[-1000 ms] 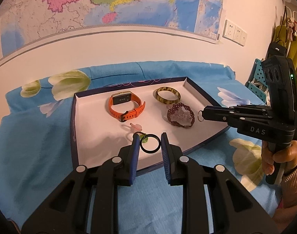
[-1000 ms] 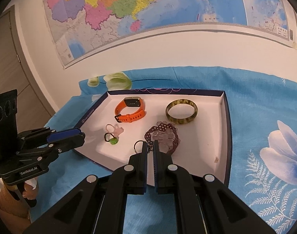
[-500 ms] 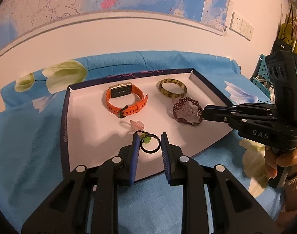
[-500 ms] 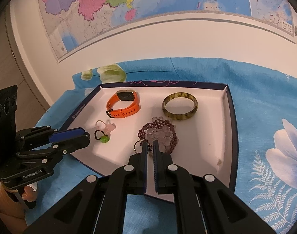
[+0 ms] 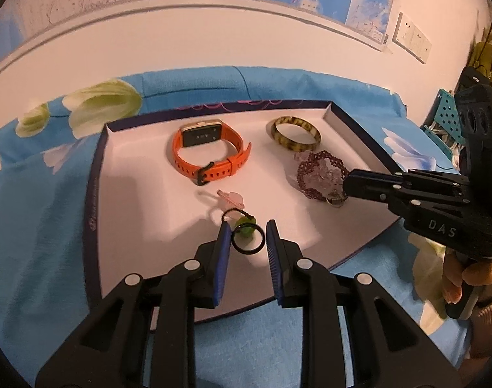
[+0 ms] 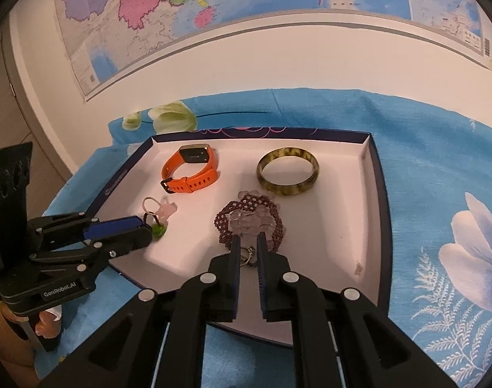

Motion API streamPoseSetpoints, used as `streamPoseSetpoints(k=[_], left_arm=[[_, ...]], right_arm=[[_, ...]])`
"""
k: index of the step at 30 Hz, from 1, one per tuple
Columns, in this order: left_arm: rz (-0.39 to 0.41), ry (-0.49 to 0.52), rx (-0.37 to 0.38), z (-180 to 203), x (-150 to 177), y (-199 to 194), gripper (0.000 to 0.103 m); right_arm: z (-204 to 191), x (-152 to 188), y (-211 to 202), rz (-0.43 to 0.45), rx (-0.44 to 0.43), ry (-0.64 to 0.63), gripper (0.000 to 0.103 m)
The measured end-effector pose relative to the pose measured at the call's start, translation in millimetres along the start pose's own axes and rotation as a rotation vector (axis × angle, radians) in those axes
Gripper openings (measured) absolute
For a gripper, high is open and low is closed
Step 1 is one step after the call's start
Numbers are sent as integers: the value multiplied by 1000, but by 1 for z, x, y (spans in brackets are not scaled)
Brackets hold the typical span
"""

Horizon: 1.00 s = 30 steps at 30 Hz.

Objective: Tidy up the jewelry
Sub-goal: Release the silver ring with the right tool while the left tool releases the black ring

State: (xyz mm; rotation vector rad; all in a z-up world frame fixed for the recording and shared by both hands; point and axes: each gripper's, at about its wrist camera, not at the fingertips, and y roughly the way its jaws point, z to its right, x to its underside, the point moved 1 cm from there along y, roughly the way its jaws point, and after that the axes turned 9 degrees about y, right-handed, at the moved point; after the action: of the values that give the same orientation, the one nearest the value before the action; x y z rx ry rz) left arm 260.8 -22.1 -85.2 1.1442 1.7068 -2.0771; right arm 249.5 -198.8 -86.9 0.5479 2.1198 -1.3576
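Between left tool (image 5: 247, 237) pads: black ring (image 5: 247, 242), gripped

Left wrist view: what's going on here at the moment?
A person works a gripper in each hand over the white-lined tray. The left gripper holds a black ring above the green charm. The right gripper has just been opening its jaws, with the beaded bracelet's metal ring lying between them. The orange watch and bangle lie at the back.
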Motion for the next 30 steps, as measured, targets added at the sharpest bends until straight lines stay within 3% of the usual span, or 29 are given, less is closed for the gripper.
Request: streamPoseSetpoints(k=[5,8,17,30], left_arm=[[30,1,-1,1,1,-10,26],[58,6,-8,1,2,-23,33],[143,45,-16,8,20,-78,41],[104,93,0,25,84,-112,47]], right_arm=[[2,0,-10,23,-14,10,9],[0,2,-19,40,-28,11,11],[-11,21,-59,78,-77,-38,25],[-8,92,-99,18,-64,-74,34]])
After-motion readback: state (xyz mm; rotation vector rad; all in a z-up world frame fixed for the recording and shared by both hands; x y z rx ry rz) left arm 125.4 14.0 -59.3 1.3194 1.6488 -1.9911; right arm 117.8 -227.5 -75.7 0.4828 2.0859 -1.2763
